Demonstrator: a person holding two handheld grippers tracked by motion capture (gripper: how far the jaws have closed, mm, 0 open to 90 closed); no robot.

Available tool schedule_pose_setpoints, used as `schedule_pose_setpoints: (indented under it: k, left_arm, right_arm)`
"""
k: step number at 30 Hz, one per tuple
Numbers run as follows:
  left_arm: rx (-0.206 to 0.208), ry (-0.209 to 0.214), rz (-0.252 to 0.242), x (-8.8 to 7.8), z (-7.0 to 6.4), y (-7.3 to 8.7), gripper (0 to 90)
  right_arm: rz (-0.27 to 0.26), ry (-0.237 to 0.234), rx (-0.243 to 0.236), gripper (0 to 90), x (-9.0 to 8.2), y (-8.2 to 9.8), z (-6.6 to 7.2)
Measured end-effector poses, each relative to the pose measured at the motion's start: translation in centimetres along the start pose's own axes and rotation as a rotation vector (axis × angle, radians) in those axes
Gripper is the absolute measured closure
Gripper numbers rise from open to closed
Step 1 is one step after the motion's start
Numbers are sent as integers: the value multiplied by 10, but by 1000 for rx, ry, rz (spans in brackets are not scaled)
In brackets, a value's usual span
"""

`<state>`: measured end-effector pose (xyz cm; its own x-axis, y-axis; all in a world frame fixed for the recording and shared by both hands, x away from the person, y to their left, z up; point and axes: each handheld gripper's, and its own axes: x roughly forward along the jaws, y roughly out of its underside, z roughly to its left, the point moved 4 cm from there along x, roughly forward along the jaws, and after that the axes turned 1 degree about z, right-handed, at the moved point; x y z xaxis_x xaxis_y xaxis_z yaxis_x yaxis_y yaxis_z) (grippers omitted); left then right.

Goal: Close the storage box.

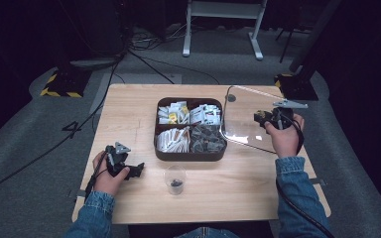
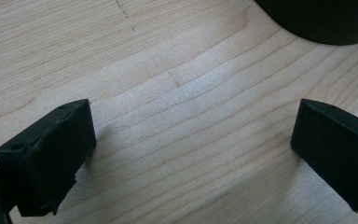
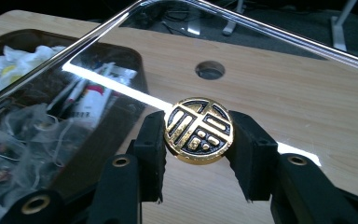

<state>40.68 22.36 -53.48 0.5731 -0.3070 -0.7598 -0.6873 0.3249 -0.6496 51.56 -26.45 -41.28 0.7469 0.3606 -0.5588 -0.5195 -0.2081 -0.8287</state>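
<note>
Right gripper (image 3: 198, 154) fingers pinching gold knob (image 3: 198, 129) of glass lid (image 1: 245, 116), lid tilted up just right of tray (image 1: 191, 151). Left gripper (image 2: 193, 154) fingers spread over bare bench (image 2: 168, 93), left of tray.

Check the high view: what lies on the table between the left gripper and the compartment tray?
Only bare wood lies between the left gripper and the tray.
</note>
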Motion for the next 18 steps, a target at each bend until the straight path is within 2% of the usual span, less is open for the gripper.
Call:
schedule_pose_setpoints:
  k: [5,18]
  left_arm:
    - [-2,-1,-2,1,0,-1,3]
    - [-1,0,-1,1,0,-1,3]
  right_arm:
    - [19,-41,-29,585,7,-10,20]
    - [40,-104,-87,584,22,-38,73]
